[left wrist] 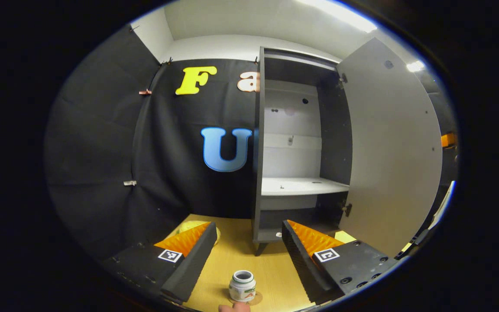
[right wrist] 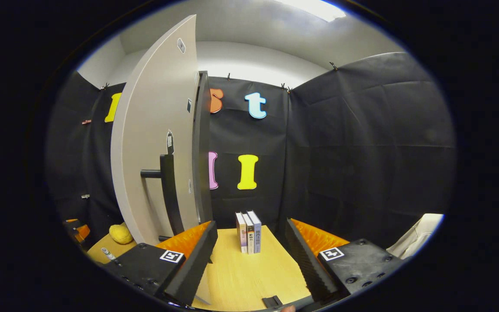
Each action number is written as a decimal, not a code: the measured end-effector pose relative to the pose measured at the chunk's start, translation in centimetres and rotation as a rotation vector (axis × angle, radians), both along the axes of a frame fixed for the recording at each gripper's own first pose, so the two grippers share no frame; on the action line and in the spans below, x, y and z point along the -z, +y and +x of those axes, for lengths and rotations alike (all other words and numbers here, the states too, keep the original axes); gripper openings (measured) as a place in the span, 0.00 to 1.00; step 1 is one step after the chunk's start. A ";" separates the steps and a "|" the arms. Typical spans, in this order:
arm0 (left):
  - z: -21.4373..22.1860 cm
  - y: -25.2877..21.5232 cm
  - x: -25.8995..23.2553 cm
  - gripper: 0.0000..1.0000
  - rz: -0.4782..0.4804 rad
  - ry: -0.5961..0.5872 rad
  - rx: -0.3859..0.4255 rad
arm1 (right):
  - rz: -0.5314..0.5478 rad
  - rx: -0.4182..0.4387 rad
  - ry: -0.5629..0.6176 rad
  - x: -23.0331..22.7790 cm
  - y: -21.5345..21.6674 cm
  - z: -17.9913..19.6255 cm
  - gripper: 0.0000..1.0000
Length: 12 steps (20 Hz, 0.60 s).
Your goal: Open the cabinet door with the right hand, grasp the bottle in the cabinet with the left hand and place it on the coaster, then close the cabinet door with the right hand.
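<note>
The bottle [left wrist: 242, 286], small and white with an open mouth, stands upright on the coaster [left wrist: 256, 299] on the tabletop [left wrist: 271, 268], between the left gripper's [left wrist: 247, 242] spread, empty fingers. The cabinet [left wrist: 301, 147] stands behind, its door [left wrist: 390, 147] wide open. The right gripper [right wrist: 249, 247] is open, near the door handle [right wrist: 169, 195].
</note>
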<state>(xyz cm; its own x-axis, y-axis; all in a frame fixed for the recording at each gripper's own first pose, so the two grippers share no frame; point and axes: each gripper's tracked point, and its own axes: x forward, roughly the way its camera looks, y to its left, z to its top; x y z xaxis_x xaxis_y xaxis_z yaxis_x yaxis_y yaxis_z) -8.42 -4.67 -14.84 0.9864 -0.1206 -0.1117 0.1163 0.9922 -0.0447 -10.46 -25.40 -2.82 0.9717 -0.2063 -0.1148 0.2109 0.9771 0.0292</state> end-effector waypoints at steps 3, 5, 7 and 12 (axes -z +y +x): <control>-0.1 -0.6 -3.9 0.95 0.050 -0.044 0.014 | 0.023 -0.005 -0.015 -0.3 0.2 0.4 0.97; -0.3 -1.5 -5.3 0.95 0.042 -0.040 0.052 | 0.042 0.010 -0.040 -0.8 -0.2 0.6 0.97; -1.0 -1.9 -5.9 0.95 0.012 -0.032 0.070 | 0.054 0.017 -0.058 -1.1 -0.4 0.9 0.98; -2.1 -0.8 -6.8 0.93 0.020 -0.032 0.040 | 0.067 0.004 -0.072 -1.2 0.6 1.1 0.98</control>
